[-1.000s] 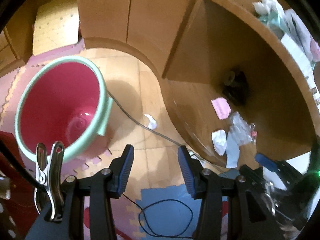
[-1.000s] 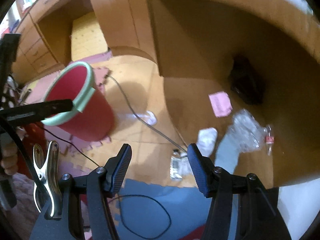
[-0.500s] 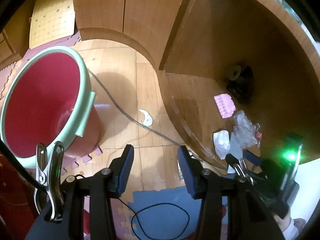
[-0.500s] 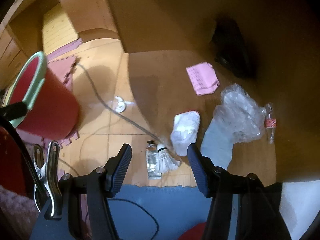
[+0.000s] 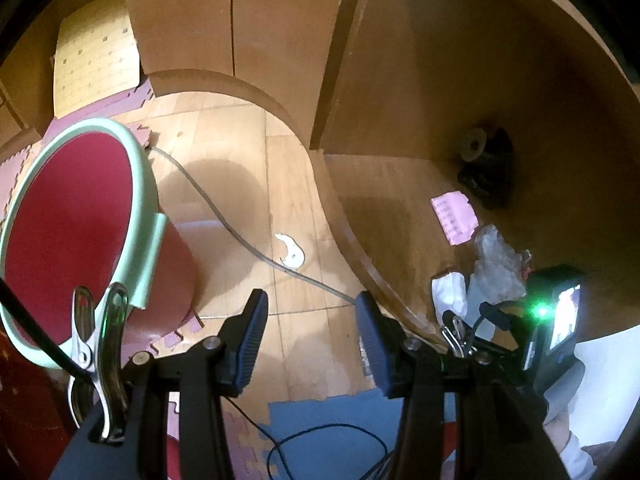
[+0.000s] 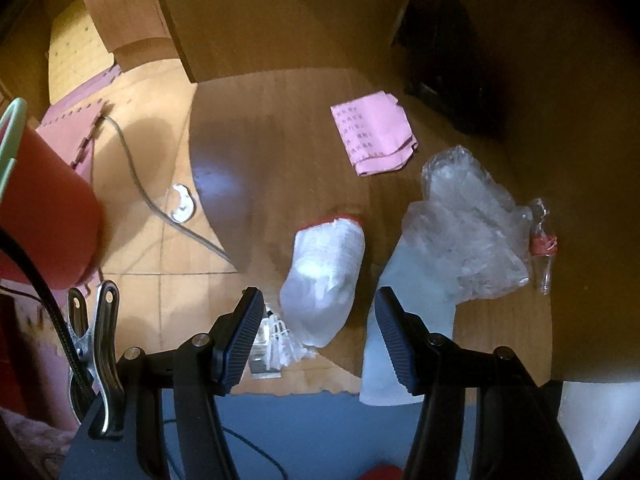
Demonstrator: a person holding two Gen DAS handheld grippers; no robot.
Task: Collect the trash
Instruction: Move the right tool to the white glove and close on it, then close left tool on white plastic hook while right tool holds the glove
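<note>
Here, the right gripper (image 6: 316, 344), jaws apart and empty, hovers over a white wad (image 6: 324, 276) on the low wooden shelf (image 6: 280, 128), apparently lining up a grab, while the left gripper (image 5: 310, 344), also apart, waits beside the red bin (image 5: 68, 232) left of that shelf.

pink paper (image 6: 374, 135): rows of printed characters, too blurred to read | small bottle (image 6: 543, 248): red label, illegible

Black left gripper (image 5: 308, 336), ribbed blue pads (image 5: 250, 332) (silver screws), steel clip (image 5: 98, 344)
</note>
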